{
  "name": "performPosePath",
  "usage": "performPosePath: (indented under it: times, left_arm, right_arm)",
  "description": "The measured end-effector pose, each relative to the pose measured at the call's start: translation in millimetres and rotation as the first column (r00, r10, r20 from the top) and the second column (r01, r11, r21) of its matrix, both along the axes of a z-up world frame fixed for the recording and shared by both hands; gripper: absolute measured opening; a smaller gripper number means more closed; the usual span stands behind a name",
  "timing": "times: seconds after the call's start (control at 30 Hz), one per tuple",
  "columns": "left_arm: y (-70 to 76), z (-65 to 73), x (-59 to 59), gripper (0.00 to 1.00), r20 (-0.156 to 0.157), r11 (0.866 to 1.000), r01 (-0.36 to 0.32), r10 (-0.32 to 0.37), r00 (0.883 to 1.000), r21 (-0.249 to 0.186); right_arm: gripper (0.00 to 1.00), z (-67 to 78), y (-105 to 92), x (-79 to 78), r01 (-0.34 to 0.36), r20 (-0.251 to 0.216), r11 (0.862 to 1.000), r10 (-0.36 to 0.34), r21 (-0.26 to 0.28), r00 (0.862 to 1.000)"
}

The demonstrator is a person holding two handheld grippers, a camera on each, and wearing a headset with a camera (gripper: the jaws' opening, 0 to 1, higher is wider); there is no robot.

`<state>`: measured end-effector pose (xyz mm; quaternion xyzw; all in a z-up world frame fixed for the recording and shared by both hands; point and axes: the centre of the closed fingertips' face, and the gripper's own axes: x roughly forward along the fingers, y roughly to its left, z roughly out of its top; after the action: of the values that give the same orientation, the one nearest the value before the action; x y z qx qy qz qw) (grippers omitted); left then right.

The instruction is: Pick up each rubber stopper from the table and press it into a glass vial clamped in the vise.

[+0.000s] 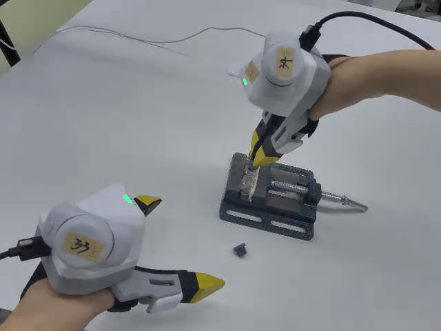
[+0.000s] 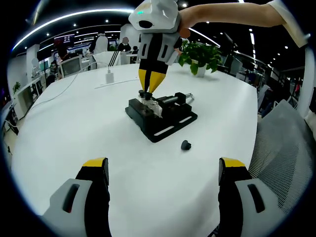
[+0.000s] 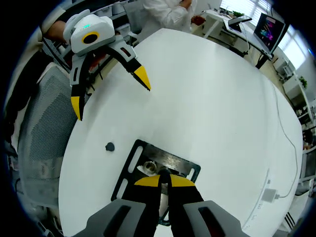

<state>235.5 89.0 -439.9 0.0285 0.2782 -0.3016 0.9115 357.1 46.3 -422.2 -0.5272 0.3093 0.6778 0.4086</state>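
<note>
Open-plan office, this: past the white counter [image 2: 98, 123] stands a desk with a lit monitor [image 3: 269, 28], a potted plant [image 2: 200, 55], and a mesh chair [image 3: 42, 123] alongside.

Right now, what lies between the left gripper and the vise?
One rubber stopper lies loose on the white table, between the vise and the left gripper; the left gripper view shows it.
</note>
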Motion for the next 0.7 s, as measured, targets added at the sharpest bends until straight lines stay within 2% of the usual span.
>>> performPosePath:
  times: [0.43,0.7]
  left_arm:
    - [-1.1,-6.0,0.6,0.91,-0.014,1.000,-0.008,0.007,1.000,-0.012]
    - [-4.2,-6.2,5.0,0.91,-0.017,1.000,-0.008,0.007,1.000,-0.028]
  right_arm:
    - [0.00,2.7,-2.2,-10.1,-0.005,0.017,1.000,0.005,-0.024,1.000]
    - [0.00,3.3,-2.3,-13.7,0.022,-0.005,1.000,-0.023,-0.016,1.000]
